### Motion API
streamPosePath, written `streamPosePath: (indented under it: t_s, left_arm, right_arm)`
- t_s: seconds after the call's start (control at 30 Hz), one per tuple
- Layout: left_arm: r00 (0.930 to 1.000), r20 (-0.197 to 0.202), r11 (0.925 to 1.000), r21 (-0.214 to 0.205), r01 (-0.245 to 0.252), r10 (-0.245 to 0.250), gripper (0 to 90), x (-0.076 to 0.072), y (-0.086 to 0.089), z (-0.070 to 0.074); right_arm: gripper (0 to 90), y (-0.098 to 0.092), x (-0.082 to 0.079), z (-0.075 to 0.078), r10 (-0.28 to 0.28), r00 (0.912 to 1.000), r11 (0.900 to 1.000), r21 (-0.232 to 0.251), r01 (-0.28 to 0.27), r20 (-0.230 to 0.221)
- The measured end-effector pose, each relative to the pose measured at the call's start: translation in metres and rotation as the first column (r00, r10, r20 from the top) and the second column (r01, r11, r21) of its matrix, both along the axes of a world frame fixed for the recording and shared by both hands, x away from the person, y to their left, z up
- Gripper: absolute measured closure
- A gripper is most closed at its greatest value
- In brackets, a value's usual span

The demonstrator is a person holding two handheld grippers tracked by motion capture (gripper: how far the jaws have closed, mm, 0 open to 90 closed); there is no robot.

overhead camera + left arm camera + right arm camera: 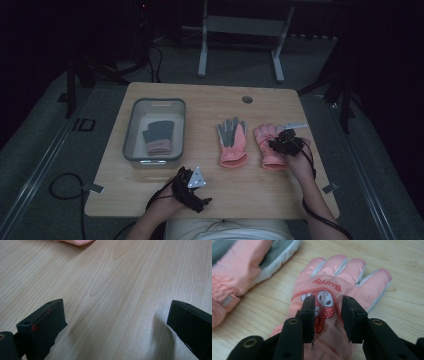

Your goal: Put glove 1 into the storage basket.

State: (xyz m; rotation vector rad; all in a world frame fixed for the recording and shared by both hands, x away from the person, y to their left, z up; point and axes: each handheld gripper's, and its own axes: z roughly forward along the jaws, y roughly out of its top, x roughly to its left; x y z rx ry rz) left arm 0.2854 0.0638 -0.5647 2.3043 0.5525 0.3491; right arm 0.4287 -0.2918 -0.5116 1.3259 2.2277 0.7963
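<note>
We look down on a wooden desk (210,105) with a grey bin (131,135) on its left half. Inside the bin lies a small glove (158,136) with a grey palm and a pink cuff. Near the middle of the desk a pink glove (232,143) lies palm up, its grey palm showing, fingers pointing away from the person. Just beside it to the right lies a second pink glove (266,145), back side up.

Our right tongs (328,305) sit over that second glove (342,290), about the middle of its back. The two jaws stand a little apart, one on each side of a raised fold of the pink fabric with the red dotted cartoon patch on it. They look to be pinching this fold, though we cannot tell how firmly. The word "Bunny" is printed in red below the glove's fingers, and the edge of the other pink glove (239,267) lies close by at the upper left of the right gripper view.

Our left tongs (192,187) rest near the front edge of the desk, well apart from the gloves. Their jaws are spread wide with only bare wood between them, and they hold nothing
</note>
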Motion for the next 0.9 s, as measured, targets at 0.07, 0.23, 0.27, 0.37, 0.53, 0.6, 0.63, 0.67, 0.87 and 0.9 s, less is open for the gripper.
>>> streamPosePath:
  t_s: [0.07, 0.23, 0.27, 0.37, 0.53, 0.6, 0.63, 0.67, 0.87, 0.9]
  left_arm:
    - [1.0, 0.0, 1.0, -0.002, 0.001, -0.001, 1.5, 0.0, 0.0, 0.0]
    - [1.0, 0.001, 1.0, 0.001, 0.001, -0.001, 1.5, 0.0, 0.0, 0.0]
    - [1.0, 0.0, 1.0, 0.002, 0.001, -0.001, 1.5, 0.0, 0.0, 0.0]
    - [1.0, 0.0, 1.0, 0.0, 0.0, 0.0, 1.5, -0.001, -0.001, 0.0]
    - [1.0, 0.001, 1.0, 0.001, 0.001, -0.001, 1.5, 0.0, 0.0, 0.0]
    - [1.0, 0.001, 1.0, -0.001, 0.0, 0.0, 1.5, 0.0, 0.0, 0.0]
    - [1.0, 0.002, 1.0, 0.0, 0.0, 0.0, 1.5, 0.0, 0.0, 0.0]
    - [1.0, 0.001, 1.0, -0.002, 0.001, -0.001, 1.5, 0.0, 0.0, -0.001]
    - [1.0, 0.002, 1.0, -0.001, 0.001, -0.001, 1.5, 0.0, 0.0, 0.0]
    - [1.0, 0.001, 1.0, 0.001, 0.001, -0.001, 1.5, 0.0, 0.0, 0.0]
  right_arm:
    - [64.9, 0.003, 0.0, -0.007, -0.001, 1.0, 0.9996, -0.027, 0.001, -0.005]
    - [75.3, 0.005, 0.001, -0.013, -0.016, 0.9998, 0.9994, -0.03, 0.016, -0.015]
    - [77.2, 0.005, 0.001, -0.013, -0.019, 0.9997, 0.9995, -0.026, 0.018, -0.017]
    - [81.7, 0.005, 0.002, -0.013, -0.035, 0.9992, 0.9994, -0.008, 0.035, -0.021]
    - [85.2, 0.004, 0.0, -0.011, -0.05, 0.9986, 0.9987, 0.009, 0.05, -0.017]
    - [86.0, 0.003, -0.001, -0.009, -0.053, 0.9984, 0.9983, 0.022, 0.053, -0.018]
    - [86.3, 0.002, -0.003, -0.004, -0.059, 0.9982, 0.9977, 0.033, 0.059, -0.013]
    - [86.5, 0.002, -0.004, -0.001, -0.059, 0.9982, 0.9976, 0.035, 0.059, -0.011]
    - [86.7, 0.004, -0.009, 0.026, -0.067, 0.9971, 0.9959, 0.063, 0.065, 0.035]
    - [86.7, 0.005, -0.01, 0.03, -0.07, 0.9967, 0.9954, 0.069, 0.067, 0.042]
